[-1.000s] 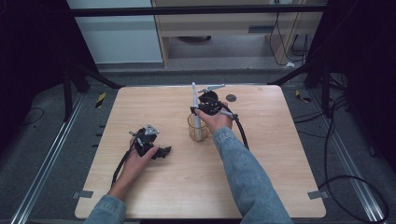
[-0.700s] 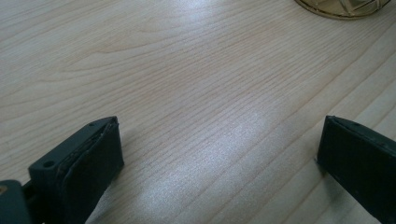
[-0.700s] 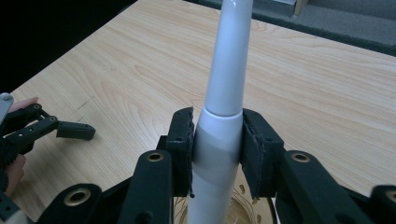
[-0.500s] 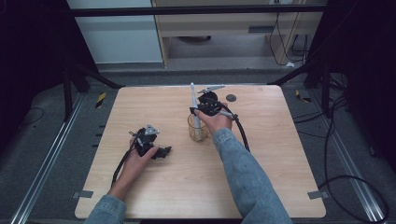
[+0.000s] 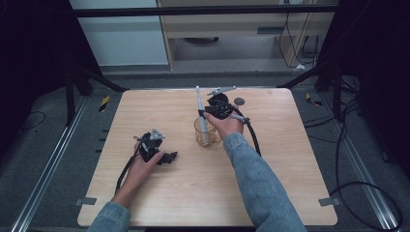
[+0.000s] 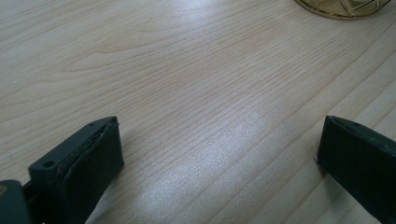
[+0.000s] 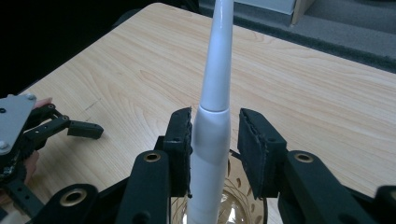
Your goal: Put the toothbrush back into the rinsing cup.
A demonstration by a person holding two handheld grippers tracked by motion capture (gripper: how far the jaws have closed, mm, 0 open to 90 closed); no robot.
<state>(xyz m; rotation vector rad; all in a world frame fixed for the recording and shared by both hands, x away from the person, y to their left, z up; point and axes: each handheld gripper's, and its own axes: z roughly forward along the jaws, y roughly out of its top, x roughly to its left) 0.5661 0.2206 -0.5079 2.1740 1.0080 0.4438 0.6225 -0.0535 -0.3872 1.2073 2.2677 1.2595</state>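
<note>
White and slim, the electric toothbrush (image 7: 212, 135) stands in the amber glass cup (image 5: 205, 131), with the right gripper (image 7: 215, 133) slack around it, one pad touching. The left gripper (image 6: 219, 154) rests spread wide on the wooden table (image 5: 270, 159).

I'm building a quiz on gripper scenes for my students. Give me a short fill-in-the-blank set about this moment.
1. The white electric toothbrush stands between the jaws of the ____ gripper.
2. The toothbrush's lower end sits inside the amber glass ____.
3. The left gripper rests low over the wooden table with its jaws wide ____.
4. A small dark round disc lies on the table near its ____ edge.

Missing words: right; cup; open; far
</note>
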